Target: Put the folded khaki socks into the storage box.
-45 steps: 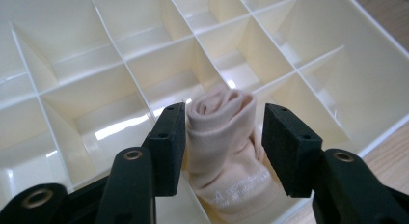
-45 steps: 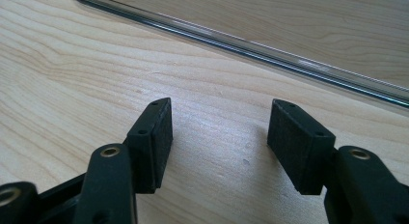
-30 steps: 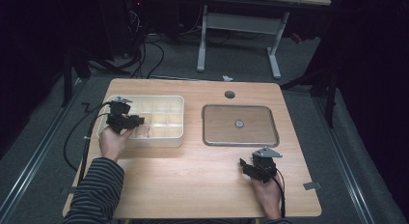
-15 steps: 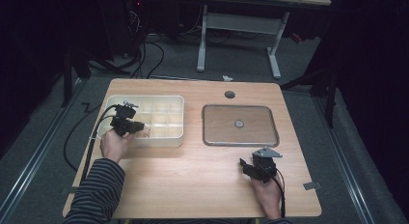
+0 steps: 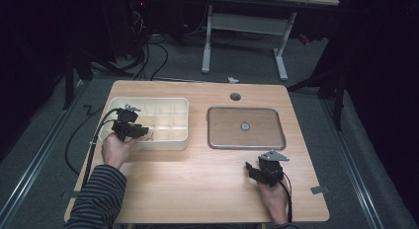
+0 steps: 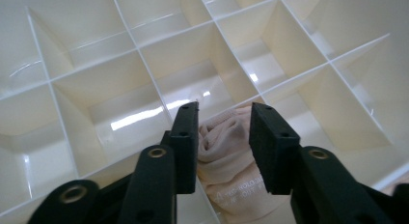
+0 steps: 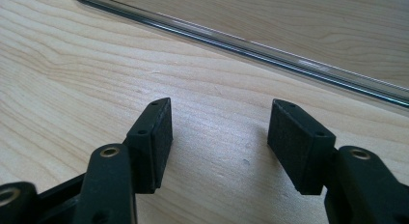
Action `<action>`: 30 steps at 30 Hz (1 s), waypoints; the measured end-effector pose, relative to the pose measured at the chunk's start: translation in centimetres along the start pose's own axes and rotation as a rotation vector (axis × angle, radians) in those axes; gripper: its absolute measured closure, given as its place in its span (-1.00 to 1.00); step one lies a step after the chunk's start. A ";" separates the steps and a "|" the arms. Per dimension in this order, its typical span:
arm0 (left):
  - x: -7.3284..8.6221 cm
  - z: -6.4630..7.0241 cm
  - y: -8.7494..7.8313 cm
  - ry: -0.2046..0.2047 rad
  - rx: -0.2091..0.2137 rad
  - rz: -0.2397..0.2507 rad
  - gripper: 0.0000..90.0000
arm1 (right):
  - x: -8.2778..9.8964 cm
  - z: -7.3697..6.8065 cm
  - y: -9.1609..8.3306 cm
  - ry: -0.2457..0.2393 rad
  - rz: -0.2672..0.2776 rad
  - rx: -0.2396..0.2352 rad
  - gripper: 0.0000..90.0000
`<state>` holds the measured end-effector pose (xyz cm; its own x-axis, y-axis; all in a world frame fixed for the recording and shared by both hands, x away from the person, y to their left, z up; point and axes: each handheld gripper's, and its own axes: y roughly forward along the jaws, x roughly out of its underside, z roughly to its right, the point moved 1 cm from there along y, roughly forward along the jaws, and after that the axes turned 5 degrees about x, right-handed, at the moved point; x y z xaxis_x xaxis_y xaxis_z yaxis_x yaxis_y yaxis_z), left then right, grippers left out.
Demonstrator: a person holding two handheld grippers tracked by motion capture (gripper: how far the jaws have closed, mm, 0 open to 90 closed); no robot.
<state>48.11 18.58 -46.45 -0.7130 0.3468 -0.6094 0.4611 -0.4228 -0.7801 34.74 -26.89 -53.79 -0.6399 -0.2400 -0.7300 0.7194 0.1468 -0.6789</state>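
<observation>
A cream plastic box (image 5: 168, 103) divided into several compartments stands on the left half of the wooden table. My left gripper (image 5: 142, 132) reaches over its near row. In the left gripper view a rolled beige cloth (image 6: 225, 159) lies in a near compartment between the jaws of the left gripper (image 6: 224, 113). The jaws have just been opening and stand open around the roll, close to its sides. My right gripper (image 5: 252, 169) rests low over bare wood near the front right, open with nothing between its fingers (image 7: 156, 137).
A metal-rimmed tray (image 5: 212, 128) lies right of the box with a small round thing (image 5: 244, 126) at its middle; its rim (image 7: 251, 45) runs just beyond the right gripper. A round hole (image 5: 235, 96) marks the table's far side. Cables trail off the left edge.
The left gripper has shifted a little toward the near row of the box. The right hand and its gripper have stayed where they were.
</observation>
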 end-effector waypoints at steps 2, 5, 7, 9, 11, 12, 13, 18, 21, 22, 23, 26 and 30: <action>0.1 -0.2 -0.4 -0.007 0.000 0.015 0.27 | 0.0 0.0 0.0 0.000 0.000 0.000 -0.07; 0.5 -0.5 -1.0 -0.028 0.004 0.049 0.20 | 0.0 0.0 0.0 0.000 0.000 0.000 -0.07; 0.7 -0.6 -1.5 -0.032 0.009 0.058 0.16 | 0.0 0.0 0.0 0.000 0.000 0.000 -0.07; 0.9 -0.5 -2.0 -0.031 0.009 0.074 0.14 | 0.0 0.0 0.0 0.000 0.000 -0.001 -0.07; 1.1 -0.5 -2.5 -0.038 0.016 0.093 0.12 | 0.0 0.0 0.0 0.000 0.000 -0.001 -0.07; 1.2 -0.5 -2.7 -0.040 0.014 0.100 0.13 | 0.0 0.0 0.0 0.000 0.000 -0.001 -0.07; 1.3 -0.5 -3.0 -0.042 0.008 0.107 0.14 | 0.0 0.0 0.0 -0.001 0.000 0.000 -0.08; 1.8 -0.5 -4.0 -0.058 0.017 0.125 0.12 | 0.0 0.0 0.0 0.000 0.000 -0.001 -0.08; 2.1 -0.3 -4.8 -0.058 0.014 0.147 0.09 | 0.0 0.0 0.0 0.000 0.000 -0.001 -0.08; 2.1 -0.2 -5.0 -0.057 0.012 0.155 0.08 | 0.0 0.0 0.0 0.000 0.000 -0.001 -0.08; 2.2 -0.1 -5.3 -0.056 0.014 0.161 0.07 | 0.0 0.0 0.0 -0.001 0.000 -0.001 -0.08; 2.6 0.1 -5.8 -0.062 0.028 0.179 0.03 | 0.0 0.0 0.0 -0.001 0.000 -0.001 -0.08; 3.2 0.4 -6.2 -0.070 0.055 0.193 0.06 | 0.0 0.0 0.0 0.000 0.000 -0.001 -0.08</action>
<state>42.73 21.95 -43.46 -0.6496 0.1970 -0.7343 0.5650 -0.5212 -0.6397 34.74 -26.89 -53.79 -0.6399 -0.2404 -0.7299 0.7192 0.1474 -0.6790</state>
